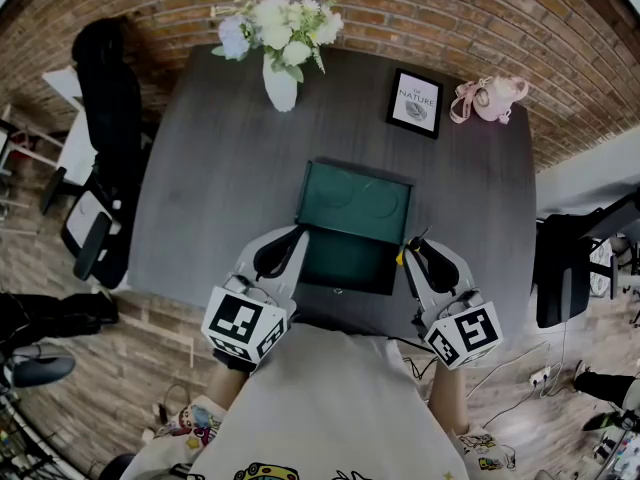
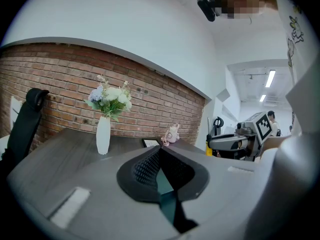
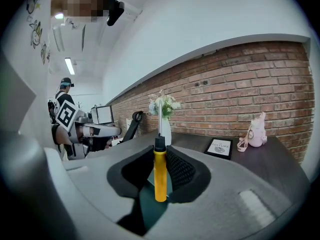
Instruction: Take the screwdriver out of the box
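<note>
Right gripper (image 3: 161, 154): jaws pinch the yellow handle of the screwdriver (image 3: 160, 176). The tool stands upright between the pads, shaft pointing up. In the head view it sits at the right edge of the open green box (image 1: 345, 260). Green shows beneath the jaws, so it is probably not clear of the box yet.

Left gripper (image 2: 160, 153): jaws pressed together, nothing in them, just beside the box's left edge.

Risks, as judged:
- The handle looks round and smooth and is gripped over a short stretch. A quick swing could let it pivot or slide down and drop back into the box.
- Tilting the tool forward could knock the shaft against the opened lid (image 1: 356, 198).
- The left gripper is close enough to nudge the box and shift it.
- The vase (image 1: 281, 83) is well apart, so no concern.
</note>
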